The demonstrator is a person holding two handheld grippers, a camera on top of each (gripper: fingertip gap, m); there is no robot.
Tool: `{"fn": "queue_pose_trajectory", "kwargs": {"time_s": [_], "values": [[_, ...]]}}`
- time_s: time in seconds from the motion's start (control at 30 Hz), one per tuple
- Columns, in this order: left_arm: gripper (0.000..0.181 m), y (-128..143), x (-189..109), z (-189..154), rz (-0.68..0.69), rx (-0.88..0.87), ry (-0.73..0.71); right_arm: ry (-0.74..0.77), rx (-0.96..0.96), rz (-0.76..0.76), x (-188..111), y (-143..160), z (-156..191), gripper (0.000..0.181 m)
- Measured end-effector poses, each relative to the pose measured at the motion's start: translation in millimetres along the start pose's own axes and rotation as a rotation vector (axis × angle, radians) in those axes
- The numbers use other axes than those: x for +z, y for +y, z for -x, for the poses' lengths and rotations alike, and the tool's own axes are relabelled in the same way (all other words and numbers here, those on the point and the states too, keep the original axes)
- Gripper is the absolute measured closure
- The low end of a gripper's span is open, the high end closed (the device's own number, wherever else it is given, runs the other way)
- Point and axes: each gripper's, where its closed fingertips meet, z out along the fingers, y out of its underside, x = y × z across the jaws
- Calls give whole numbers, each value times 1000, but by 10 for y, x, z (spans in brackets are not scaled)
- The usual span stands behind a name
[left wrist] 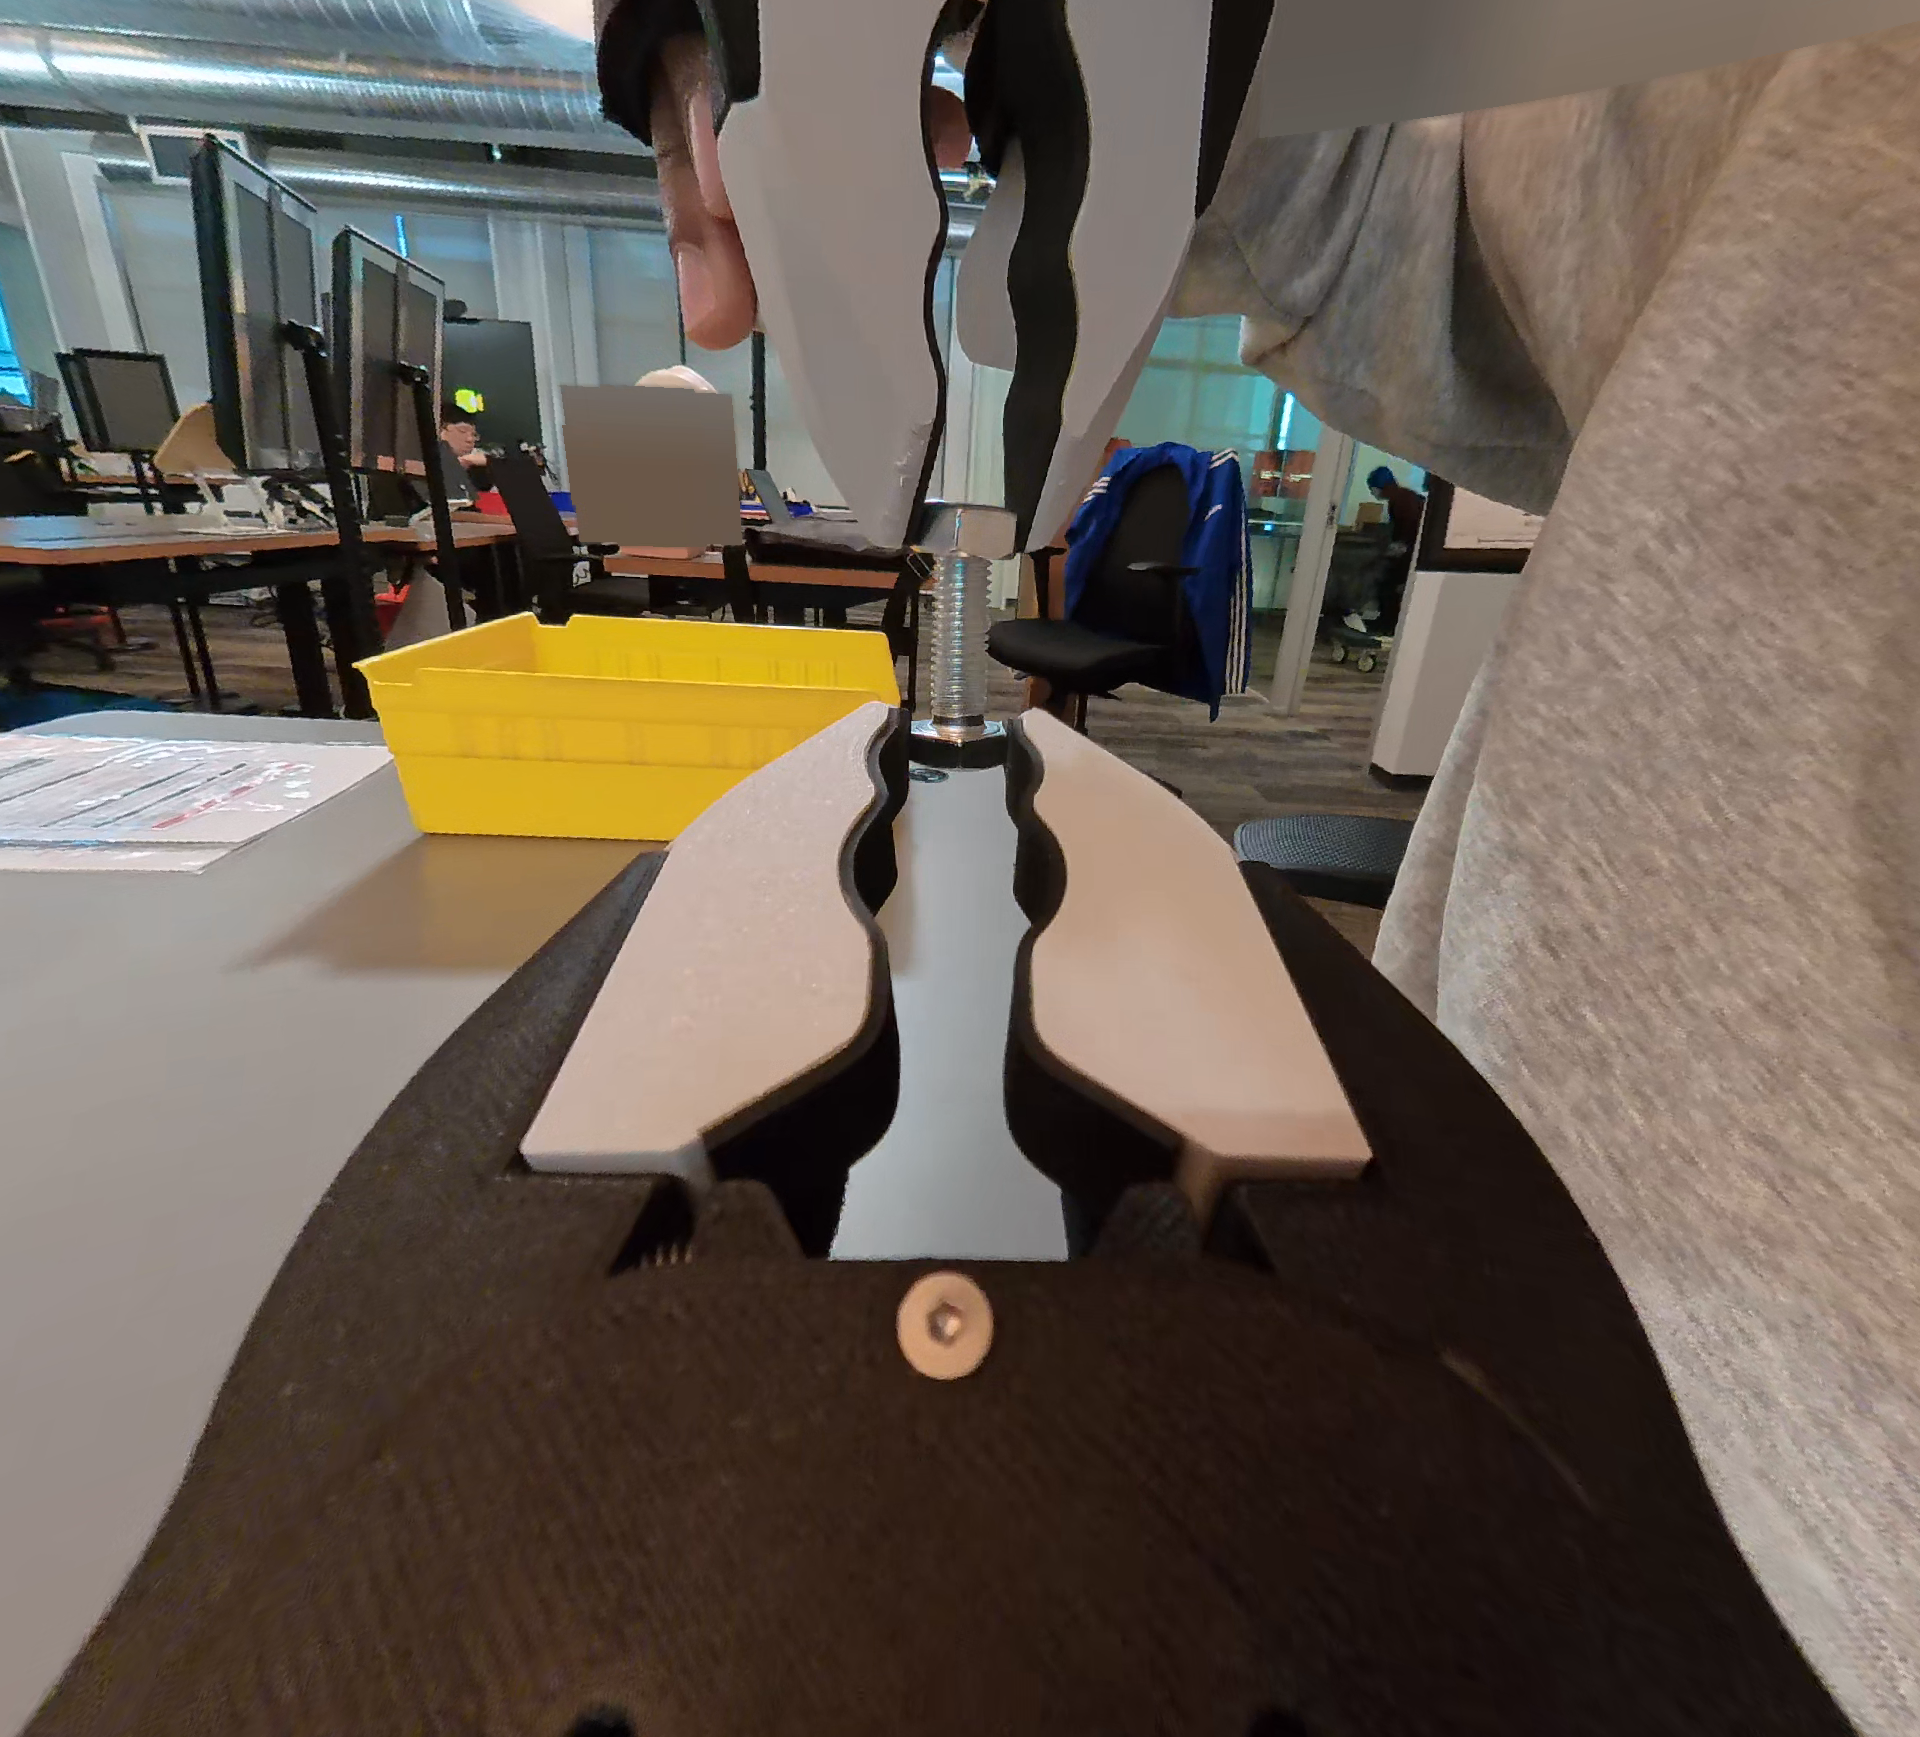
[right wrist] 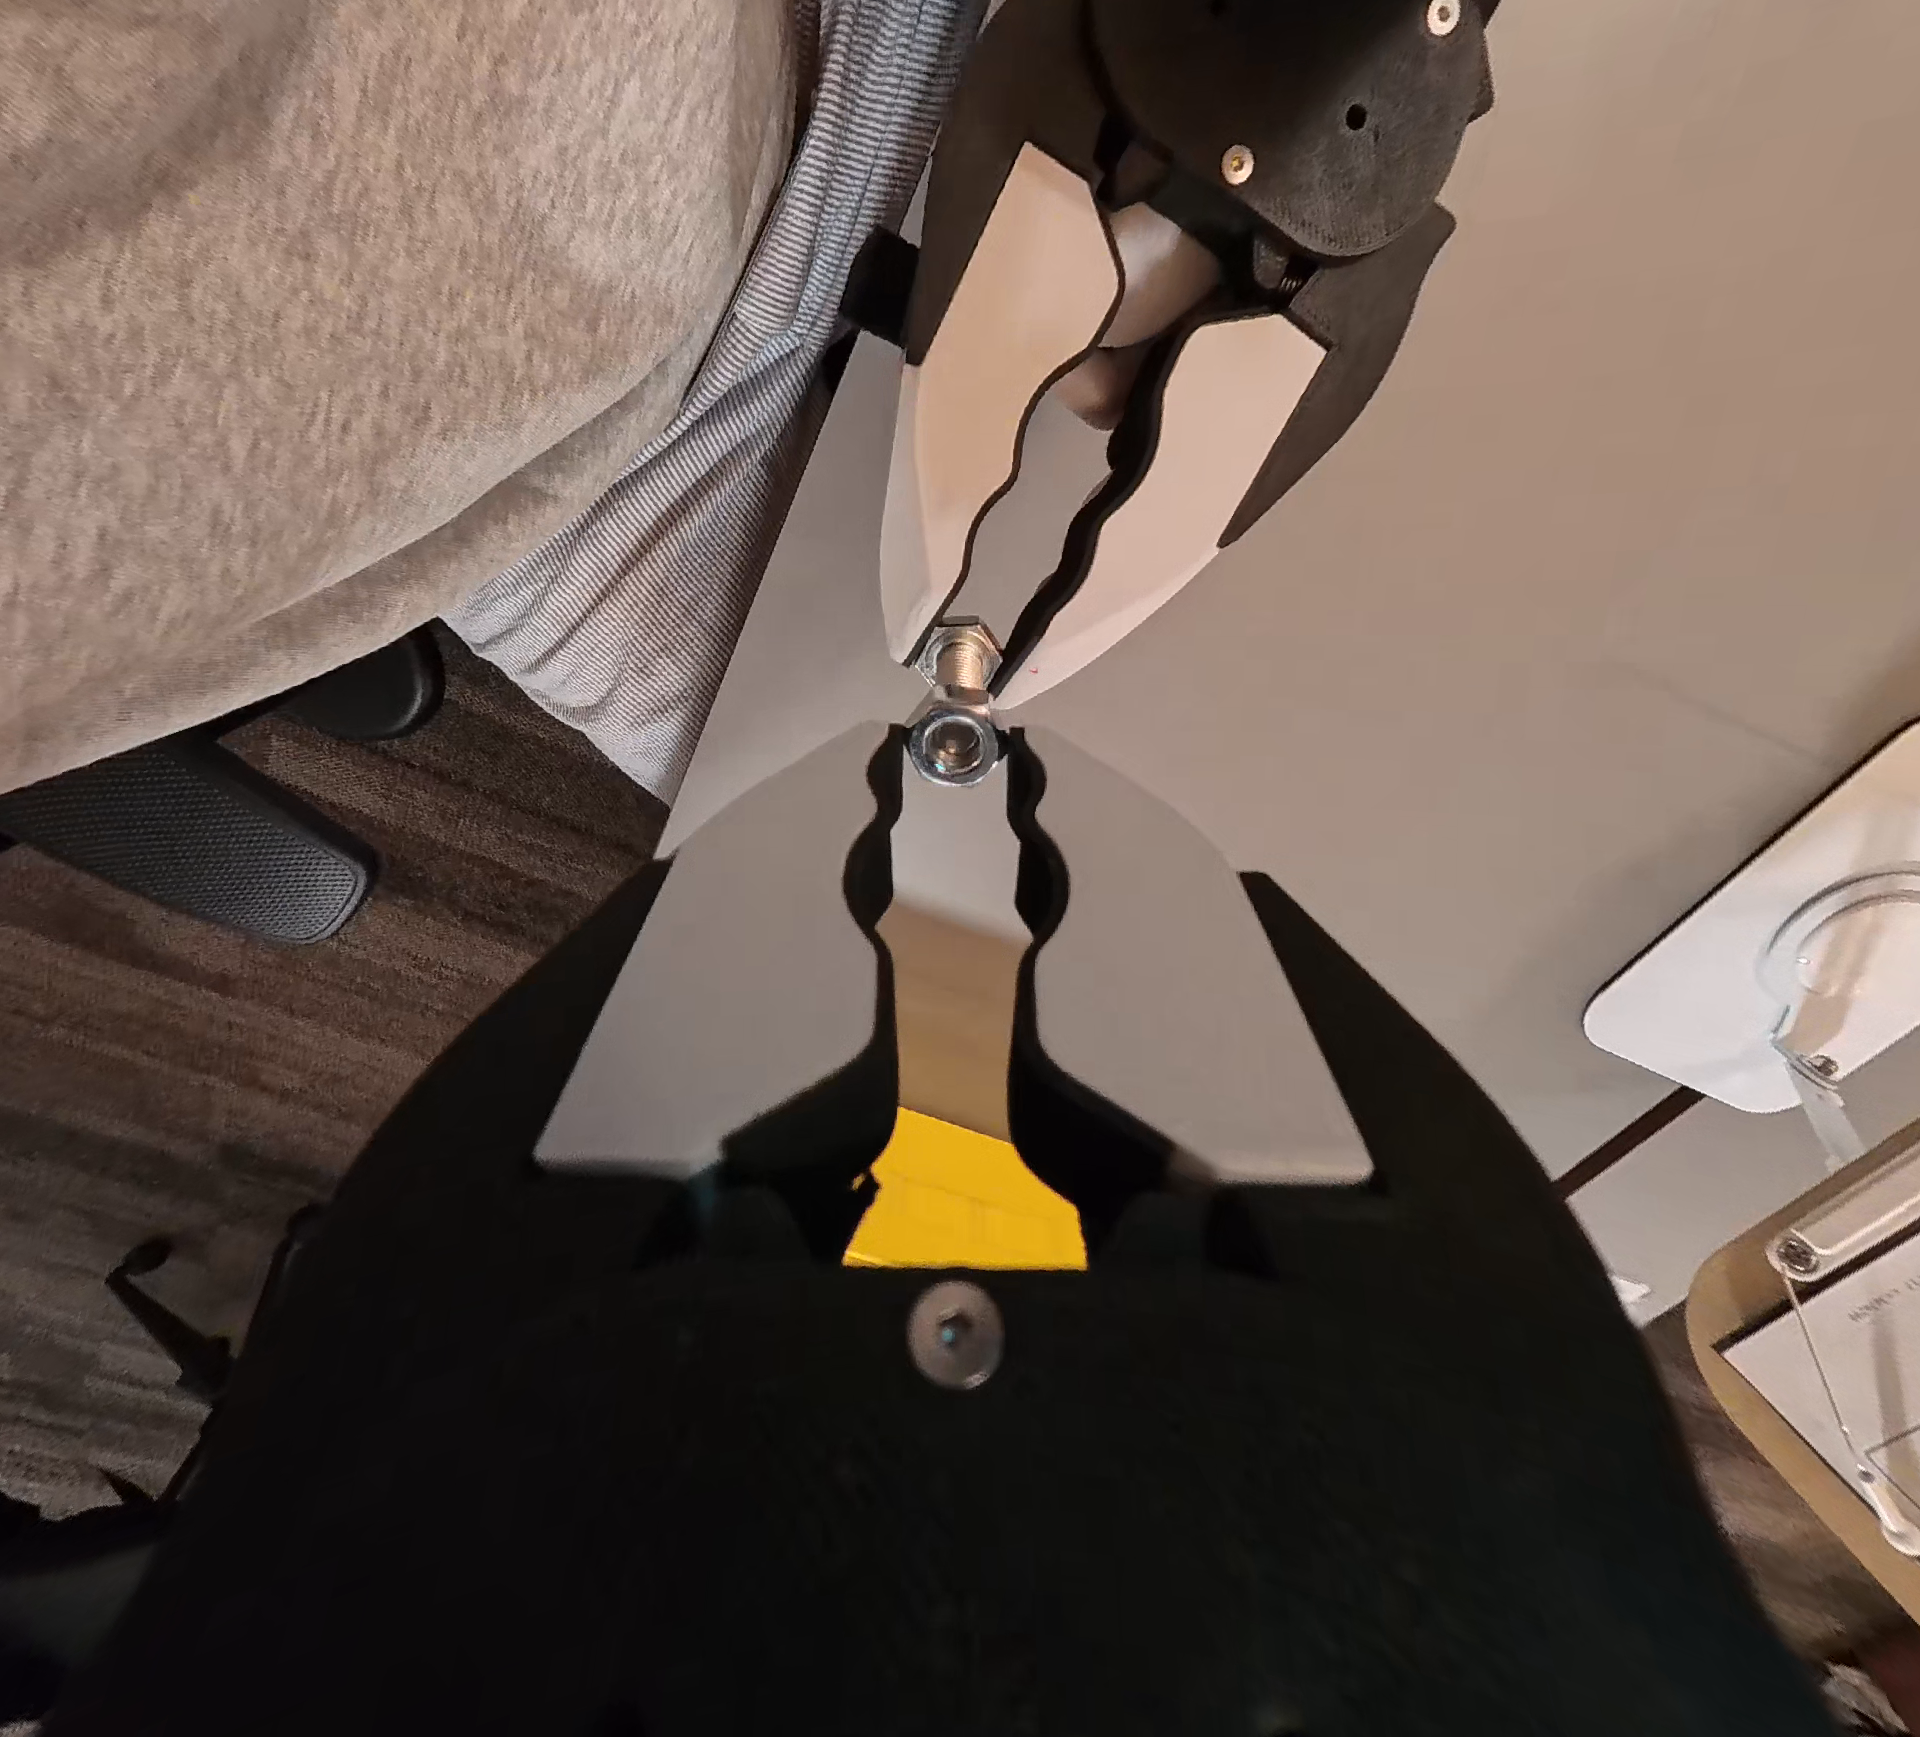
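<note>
Your left tool (left wrist: 958, 742) is nearly closed, its tips pinching a steel hex nut (left wrist: 958, 737) by its flats. Threaded into that nut, a zinc-plated hex bolt (left wrist: 961, 617) stands upright, shank exposed between nut and head. Your right tool (left wrist: 961, 524) comes down from 12 o'clock in the left wrist view, its tips narrowly parted and clamped on the bolt's hex head (left wrist: 964, 529). In the right wrist view the head (right wrist: 954, 749) faces the lens, with the nut (right wrist: 954, 648) just beyond at 12 o'clock.

Both pieces look like hard, smooth, rigid metal: small but dense, not fragile, likely to slip or twist if gripped on corners or threads. Flats are the sound hold; the threads are not.

A yellow plastic bin (left wrist: 623, 711) sits on the grey surface (left wrist: 208, 1064) at 10 o'clock from the nut, near a laminated sheet (left wrist: 156, 794). A grey sweatshirt (left wrist: 1662, 752) fills the 3 o'clock side.
</note>
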Motion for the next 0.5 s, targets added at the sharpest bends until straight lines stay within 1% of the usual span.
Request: {"fn": "queue_pose_trajectory", "kwargs": {"time_s": [0.2,0.3,0.4,0.5], "values": [[162,-40,-21,25,-24,-19,-17,25,25,-31,-25,-33,-50,162],[162,-72,-48,78,-38,-2,-65,52,103,-46,-42,-54,-116,162],[162,-80,-76,153,-34,55,-140,75,196,-42,-39,-51,-181,162],[162,-82,-94,177,-25,98,-175,92,227,-43,-33,-61,-201,162]]}}
